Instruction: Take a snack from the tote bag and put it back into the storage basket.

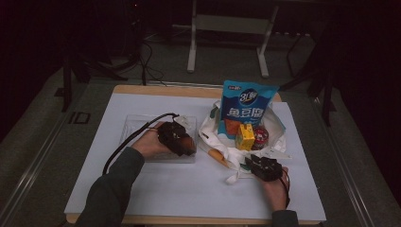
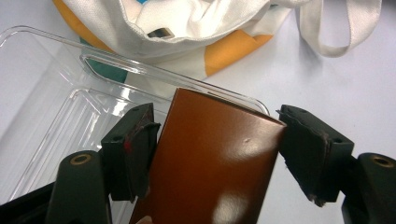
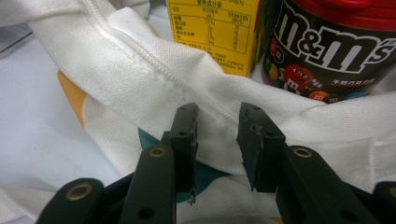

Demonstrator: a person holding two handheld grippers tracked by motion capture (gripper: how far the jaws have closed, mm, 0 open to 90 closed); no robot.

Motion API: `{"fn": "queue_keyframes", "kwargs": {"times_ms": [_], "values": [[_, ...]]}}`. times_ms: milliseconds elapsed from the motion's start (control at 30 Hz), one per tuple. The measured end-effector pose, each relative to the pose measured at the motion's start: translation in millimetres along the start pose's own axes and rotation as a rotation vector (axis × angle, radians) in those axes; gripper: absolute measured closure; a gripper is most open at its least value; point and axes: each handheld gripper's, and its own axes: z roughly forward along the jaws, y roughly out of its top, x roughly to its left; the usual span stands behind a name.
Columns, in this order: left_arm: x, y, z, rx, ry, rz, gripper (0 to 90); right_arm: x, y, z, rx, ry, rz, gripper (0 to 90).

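My left gripper (image 1: 185,142) hangs over the right end of a clear plastic tray (image 1: 137,125). In the left gripper view a glossy brown box (image 2: 210,158) stands askew between the jaws of the left gripper (image 2: 215,135), its left edge on one pad and its top corner on the other. My right gripper (image 1: 253,163) sits at the front of a white cloth bag (image 1: 213,125). In the right gripper view the right gripper (image 3: 217,123) has a gap between its jaws, and the bag's stitched rim (image 3: 140,60) runs across it unpinched.
Inside the bag stand a blue snack pouch (image 1: 246,101), a yellow drink carton (image 1: 245,137) and an M&M's tub (image 1: 260,136). The carton (image 3: 215,28) and the tub (image 3: 331,51) rise just behind the bag's rim. A bag strap (image 2: 345,32) lies on the white table cover.
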Motion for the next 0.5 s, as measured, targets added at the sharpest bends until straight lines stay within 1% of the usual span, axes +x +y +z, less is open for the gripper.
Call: {"fn": "queue_keyframes", "kwargs": {"times_ms": [100, 167, 200, 300, 333, 433, 467, 500], "values": [[-0.6, -0.3, 0.2, -0.005, 0.006, -0.005, 28.5, 0.0, 0.0, 0.0, 0.000, 0.000, 0.000, 67.6], [-0.7, -0.6, -0.7, -0.012, -0.003, -0.003, 28.7, 0.1, 0.0, 0.0, 0.000, -0.001, -0.001, 67.6], [-2.1, -0.1, -2.1, -0.021, 0.006, 0.001, 28.6, 0.2, 0.0, 0.0, 0.000, -0.001, -0.001, 67.6], [-2.2, 0.3, -3.1, -0.021, 0.006, 0.006, 28.7, 0.1, 0.0, 0.0, 0.000, -0.001, -0.001, 67.6], [-3.5, 1.4, -5.4, -0.032, 0.011, 0.008, 28.7, -0.1, 0.0, 0.0, 0.000, 0.001, 0.000, 67.6], [-3.6, 1.8, -7.0, -0.036, 0.020, 0.014, 29.0, 0.0, 0.0, 0.0, 0.000, 0.001, 0.000, 67.6], [-3.9, 1.4, -8.1, -0.051, 0.018, 0.010, 29.7, -0.1, 0.0, 0.0, 0.000, 0.001, 0.001, 67.6], [-3.4, 1.6, -9.1, -0.046, 0.022, 0.018, 29.8, -0.1, 0.0, 0.0, 0.000, 0.001, 0.001, 67.6]]}}
